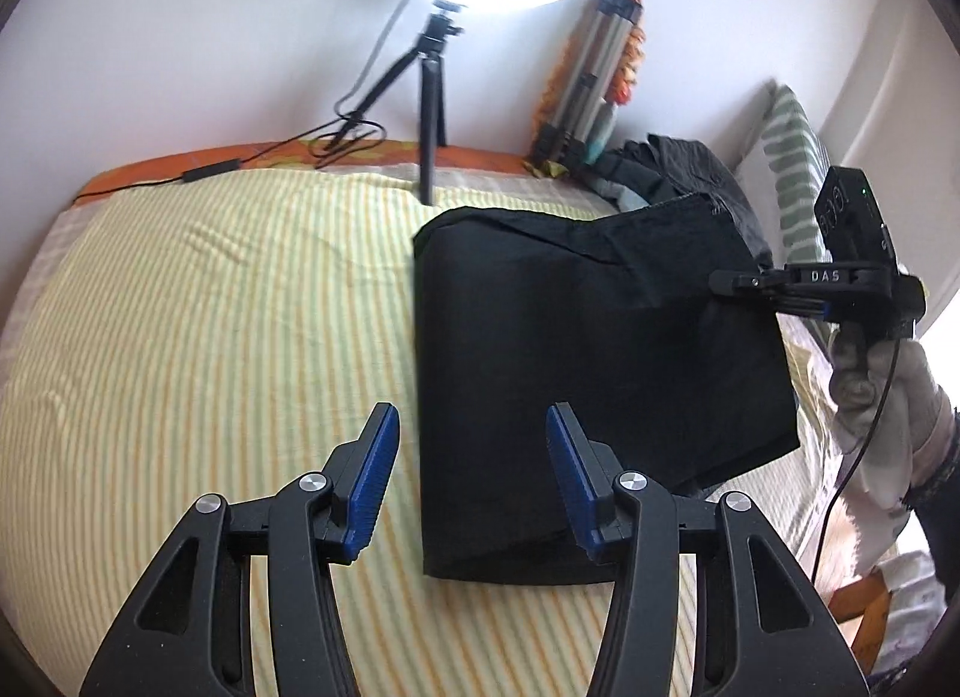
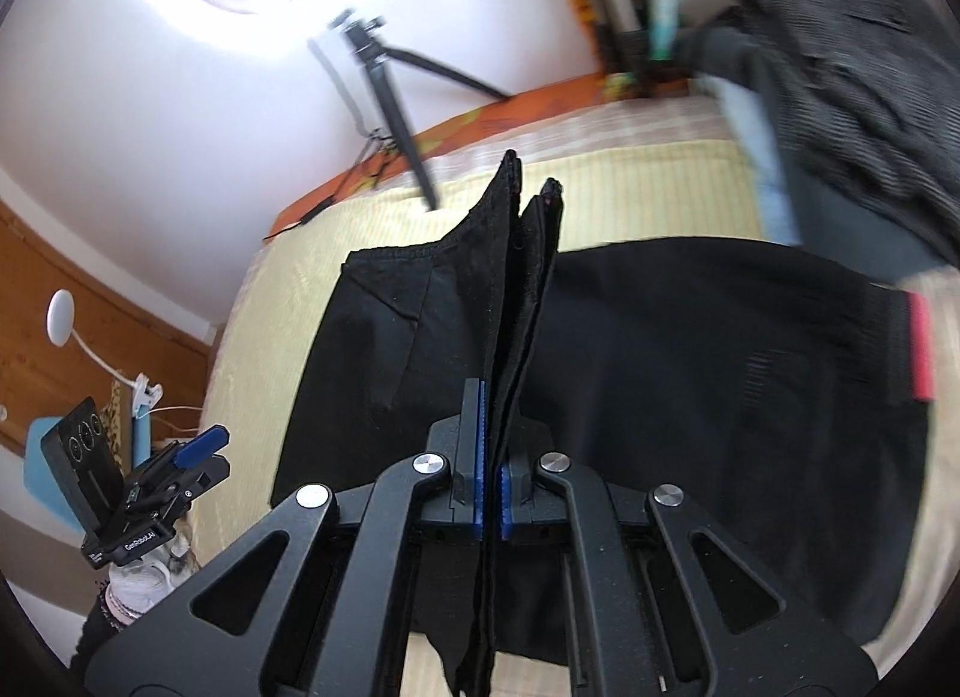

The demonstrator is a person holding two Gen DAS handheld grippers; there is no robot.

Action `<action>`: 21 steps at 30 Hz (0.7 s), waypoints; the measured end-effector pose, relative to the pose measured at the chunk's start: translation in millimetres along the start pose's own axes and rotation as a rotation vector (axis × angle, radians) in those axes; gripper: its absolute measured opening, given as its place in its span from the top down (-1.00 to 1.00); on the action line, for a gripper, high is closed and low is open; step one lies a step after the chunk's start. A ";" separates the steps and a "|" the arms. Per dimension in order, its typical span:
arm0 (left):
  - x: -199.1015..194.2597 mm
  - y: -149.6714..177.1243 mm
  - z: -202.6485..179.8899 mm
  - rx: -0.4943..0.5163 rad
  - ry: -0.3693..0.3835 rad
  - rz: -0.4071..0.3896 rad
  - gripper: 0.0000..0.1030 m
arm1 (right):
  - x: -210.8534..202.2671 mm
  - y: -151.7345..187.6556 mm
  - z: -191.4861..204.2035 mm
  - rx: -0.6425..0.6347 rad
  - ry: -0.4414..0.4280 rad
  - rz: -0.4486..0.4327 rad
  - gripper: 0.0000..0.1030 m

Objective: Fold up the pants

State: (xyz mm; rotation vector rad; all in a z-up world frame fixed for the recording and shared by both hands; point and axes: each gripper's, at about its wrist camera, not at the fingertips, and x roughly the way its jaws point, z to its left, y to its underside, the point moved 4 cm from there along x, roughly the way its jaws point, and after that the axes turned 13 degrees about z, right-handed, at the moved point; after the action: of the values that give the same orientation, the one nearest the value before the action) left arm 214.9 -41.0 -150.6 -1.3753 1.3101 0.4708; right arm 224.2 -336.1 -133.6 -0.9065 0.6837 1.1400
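Black pants (image 1: 576, 325) lie folded on the striped bed sheet (image 1: 210, 307). My left gripper (image 1: 471, 445) is open and empty, hovering over the near left edge of the pants. My right gripper (image 1: 729, 280) is shut on the pants' right edge and lifts that layer off the bed. In the right wrist view the right gripper (image 2: 491, 397) clamps a standing fold of black cloth (image 2: 516, 289) between its blue pads (image 2: 480, 445). The rest of the pants (image 2: 720, 397) spreads below. The left gripper (image 2: 180, 463) shows at the lower left there.
A ring light on a tripod (image 1: 432, 115) stands at the bed's far edge with a cable (image 1: 198, 172). A pile of dark clothes (image 1: 678, 169) lies at the far right, beside a striped pillow (image 1: 792, 157). A folded metal stand (image 1: 591, 79) leans on the wall.
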 end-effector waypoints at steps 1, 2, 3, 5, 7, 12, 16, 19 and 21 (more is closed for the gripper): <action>4.0 -0.9 -6.4 0.015 0.000 0.005 0.03 | -3.2 1.7 -7.9 0.012 0.002 0.001 0.91; 7.3 -2.7 -11.1 0.026 0.001 0.010 0.03 | -7.3 2.8 -19.6 0.032 0.006 0.004 0.91; 11.4 -3.7 -17.2 0.040 0.002 0.015 0.03 | -9.1 3.9 -26.3 0.043 0.007 0.006 0.91; 19.7 -5.9 -28.6 0.065 0.000 0.024 0.03 | -13.4 6.4 -42.6 0.067 0.012 0.013 0.91; 29.1 -6.9 -38.5 0.093 -0.003 0.035 0.03 | -15.4 8.9 -55.3 0.083 0.033 0.014 0.91; 52.0 -3.4 -53.5 0.136 -0.015 0.078 0.03 | -14.6 13.4 -83.6 0.134 0.061 0.006 0.91; 60.5 1.1 -57.2 0.157 -0.037 0.095 0.03 | -12.8 16.0 -96.2 0.135 0.122 0.007 0.92; 67.0 4.6 -56.9 0.163 -0.052 0.112 0.03 | -9.8 14.9 -107.0 0.140 0.174 0.007 0.92; 73.0 6.7 -55.2 0.160 -0.063 0.128 0.03 | -6.9 15.1 -112.4 0.143 0.185 0.014 0.92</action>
State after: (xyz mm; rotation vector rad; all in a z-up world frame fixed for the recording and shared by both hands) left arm 209.8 -118.6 -199.4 -1.1409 1.3596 0.4811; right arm 206.6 -435.4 -185.8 -0.8932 0.9127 1.0134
